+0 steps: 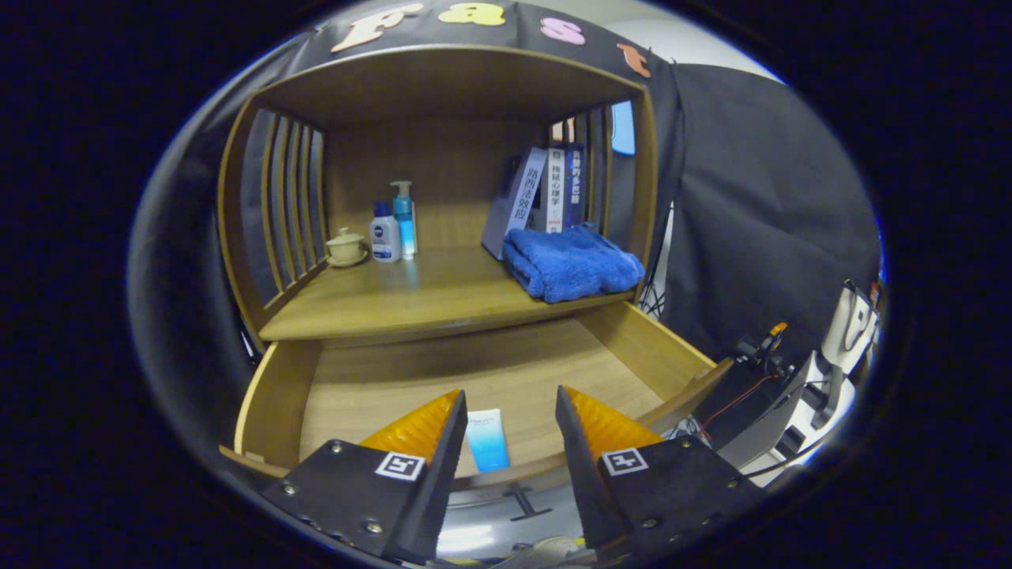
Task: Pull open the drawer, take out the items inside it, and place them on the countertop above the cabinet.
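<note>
Dim, even light falls from above, leaving a soft sheen on the countertop (411, 296) and a shadow band across the back of the open drawer (474, 371). Fisheye distortion bows the cabinet (443, 71); the spread fingers (431, 431) of the gripper (510, 407) look slightly soft.

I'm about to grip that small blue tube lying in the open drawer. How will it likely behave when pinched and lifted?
The blue tube lies flat on the drawer floor between the open gripper fingers, so it probably won't roll. It looks small, likely light. Its surface appears smooth and glossy, so it may slip, and a soft tube could flatten under a hard pinch.
</note>
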Available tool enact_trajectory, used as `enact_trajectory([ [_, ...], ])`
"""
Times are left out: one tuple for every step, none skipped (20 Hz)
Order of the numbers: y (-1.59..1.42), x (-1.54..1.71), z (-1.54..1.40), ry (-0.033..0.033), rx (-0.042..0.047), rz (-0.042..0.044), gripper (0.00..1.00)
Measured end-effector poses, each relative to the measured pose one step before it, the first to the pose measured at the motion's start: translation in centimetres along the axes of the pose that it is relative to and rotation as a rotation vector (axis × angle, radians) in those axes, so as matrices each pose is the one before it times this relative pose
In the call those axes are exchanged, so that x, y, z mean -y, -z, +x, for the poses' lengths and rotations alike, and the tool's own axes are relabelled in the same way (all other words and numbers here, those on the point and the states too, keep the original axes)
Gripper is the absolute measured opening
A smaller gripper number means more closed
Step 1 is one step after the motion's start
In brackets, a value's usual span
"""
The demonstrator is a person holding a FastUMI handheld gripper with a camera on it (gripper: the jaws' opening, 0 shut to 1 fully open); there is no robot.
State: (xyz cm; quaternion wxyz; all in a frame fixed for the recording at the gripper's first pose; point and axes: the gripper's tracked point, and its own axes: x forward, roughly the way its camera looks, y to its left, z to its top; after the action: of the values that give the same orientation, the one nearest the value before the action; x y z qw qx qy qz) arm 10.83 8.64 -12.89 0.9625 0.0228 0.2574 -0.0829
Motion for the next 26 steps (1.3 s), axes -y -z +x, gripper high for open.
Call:
enact_trajectory([
  [0.119, -0.304, 0.652, 0.01159, -0.04613, 0.01793, 0.67],
  [0.044, -0.027, 0.645, 0.0191, -0.03629, 0.01218, 0.67],
  [0.23, 0.087, 0.434, 0.0186, -0.0384, 0.01154, 0.67],
  [0.188, -0.041, 0.889, 0.02019, -0.04175, 0.00582, 0.67],
  [0.673, 0.105, 0.559, 0.019, -0.05195, 0.00052, 0.67],
  [0.294, 0.038, 0.377, 0.01358, -0.04113, 0.01109, 0.67],
  [0.041, -0.257, 0.662, 0.0011, -0.02904, 0.01507, 0.67],
  [0.098, -0.42, 0.762, -0.00345, -0.02761, 0.02638, 0.67],
  [0.24, -0.323, 0.625, 0.00149, -0.03521, 0.00863, 0.67],
  [0.641, 0.204, 0.504, 0.02224, -0.04452, -0.01626, 0.67],
  [0.625, 0.133, 0.62, 0.02123, -0.05, -0.03332, 0.67],
  [0.565, -0.091, 0.617, 0.0112, -0.04565, -0.03055, 0.67],
  [0.323, -0.472, 0.581, -0.00078, -0.03314, -0.01835, 0.67],
  [-0.003, -0.567, 0.686, -0.00335, -0.02326, -0.01215, 0.67],
  [0.034, -0.215, 0.336, 0.00532, -0.02241, -0.01652, 0.67],
  [0.424, 0.032, 0.448, 0.00607, -0.02374, -0.02468, 0.67],
  [0.096, -0.17, 0.472, 0.00295, -0.01981, -0.01543, 0.67],
  [0.262, -0.248, 0.353, -0.00774, -0.01656, -0.00602, 0.67],
  [0.234, -0.496, 0.46, -0.01502, -0.02071, -0.00211, 0.67],
  [0.361, -0.356, 0.552, -0.00971, -0.01829, -0.00827, 0.67],
  [0.568, 0.039, 0.296, 0.00468, -0.02462, -0.01025, 0.67],
  [0.487, 0.043, 0.444, 0.0035, -0.01812, -0.01259, 0.67],
  [0.405, 0.035, 0.349, 0.00458, -0.01516, -0.01115, 0.67],
  [0.306, 0.046, 0.236, 0.00116, -0.01145, -0.00818, 0.67],
  [0.095, -0.027, 0.237, -0.00278, -0.00774, -0.00606, 0.67],
  [0.106, -0.004, 0.186, -0.00129, -0.00735, -0.00491, 0.67],
])
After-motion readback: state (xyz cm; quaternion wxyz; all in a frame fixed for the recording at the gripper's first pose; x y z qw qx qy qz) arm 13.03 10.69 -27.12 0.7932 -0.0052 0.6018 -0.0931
